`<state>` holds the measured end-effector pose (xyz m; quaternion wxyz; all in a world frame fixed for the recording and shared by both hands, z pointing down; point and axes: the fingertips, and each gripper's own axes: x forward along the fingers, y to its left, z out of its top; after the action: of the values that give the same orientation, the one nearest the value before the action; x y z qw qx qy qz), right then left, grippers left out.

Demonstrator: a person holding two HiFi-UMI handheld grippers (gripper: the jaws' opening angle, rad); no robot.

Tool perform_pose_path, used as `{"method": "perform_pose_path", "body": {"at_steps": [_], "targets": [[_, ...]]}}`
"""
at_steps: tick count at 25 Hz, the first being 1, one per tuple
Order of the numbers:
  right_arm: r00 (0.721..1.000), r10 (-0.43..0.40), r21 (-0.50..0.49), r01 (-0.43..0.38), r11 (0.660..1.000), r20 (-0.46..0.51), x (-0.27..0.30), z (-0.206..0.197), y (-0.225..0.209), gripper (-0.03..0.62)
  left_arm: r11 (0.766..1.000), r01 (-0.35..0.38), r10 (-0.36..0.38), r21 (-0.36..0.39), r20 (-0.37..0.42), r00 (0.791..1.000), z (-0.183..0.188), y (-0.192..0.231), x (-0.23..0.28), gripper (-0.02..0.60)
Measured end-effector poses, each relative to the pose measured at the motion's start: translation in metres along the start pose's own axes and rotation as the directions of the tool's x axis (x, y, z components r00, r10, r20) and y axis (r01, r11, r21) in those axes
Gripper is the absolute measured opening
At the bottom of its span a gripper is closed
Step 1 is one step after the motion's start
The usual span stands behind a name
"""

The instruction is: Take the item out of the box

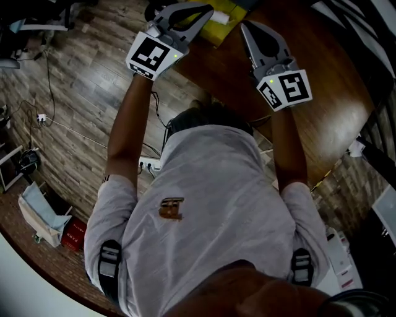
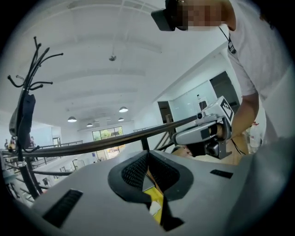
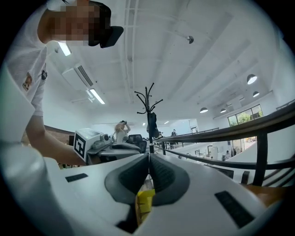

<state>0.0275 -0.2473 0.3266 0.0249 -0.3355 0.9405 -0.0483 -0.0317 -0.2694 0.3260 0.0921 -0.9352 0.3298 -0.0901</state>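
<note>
A yellow box (image 1: 224,23) lies on the brown table (image 1: 334,93) at the top of the head view, with a white item (image 1: 220,17) on it. My left gripper (image 1: 207,9) is held above the box's left side, jaws pressed together with nothing between them. My right gripper (image 1: 244,26) hovers just right of the box, also shut and empty. In the left gripper view the pads (image 2: 138,170) meet, and a strip of the yellow box (image 2: 156,199) shows beyond them. In the right gripper view the box (image 3: 144,203) shows the same way below the closed gripper (image 3: 148,156).
The person's body fills the middle of the head view. A power strip (image 1: 148,165) with cables lies on the wooden floor (image 1: 86,80), and a bag (image 1: 43,217) sits lower left. A coat rack (image 2: 26,106) and a dark railing (image 2: 115,140) stand beyond the table.
</note>
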Motion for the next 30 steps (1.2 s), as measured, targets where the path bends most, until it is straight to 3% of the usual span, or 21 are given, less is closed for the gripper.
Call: {"method": "perform_pose_path", "body": {"at_steps": [7, 10, 13, 16, 21, 30], "targets": [[1.0, -0.001, 0.02, 0.001, 1.0, -0.027, 0.012, -0.018, -0.022, 0.031, 0.993, 0.099, -0.089, 0.068, -0.139, 0.986, -0.032, 0.009, 0.03, 0.021], [0.999, -0.018, 0.012, 0.019, 1.0, -0.05, 0.024, -0.028, -0.029, 0.031, 0.981, 0.171, -0.148, 0.093, -0.212, 0.966, -0.055, 0.014, 0.042, 0.021], [0.997, -0.033, 0.016, 0.035, 0.999, -0.071, 0.035, -0.034, -0.032, 0.031, 0.959, 0.258, -0.213, 0.12, -0.297, 0.931, -0.079, 0.013, 0.051, 0.023], [0.995, -0.055, 0.022, 0.057, 0.998, -0.086, 0.042, -0.037, -0.04, 0.031, 0.926, 0.351, -0.276, 0.14, -0.385, 0.881, -0.104, 0.011, 0.062, 0.032], [0.99, -0.09, 0.027, 0.093, 0.995, -0.108, 0.046, -0.045, -0.056, 0.031, 0.861, 0.488, -0.357, 0.147, -0.509, 0.783, -0.142, 0.009, 0.081, 0.118], [0.985, -0.114, 0.035, 0.12, 0.992, -0.131, 0.055, -0.061, -0.083, 0.031, 0.731, 0.674, -0.439, 0.104, -0.684, 0.583, -0.207, 0.005, 0.104, 0.219]]}}
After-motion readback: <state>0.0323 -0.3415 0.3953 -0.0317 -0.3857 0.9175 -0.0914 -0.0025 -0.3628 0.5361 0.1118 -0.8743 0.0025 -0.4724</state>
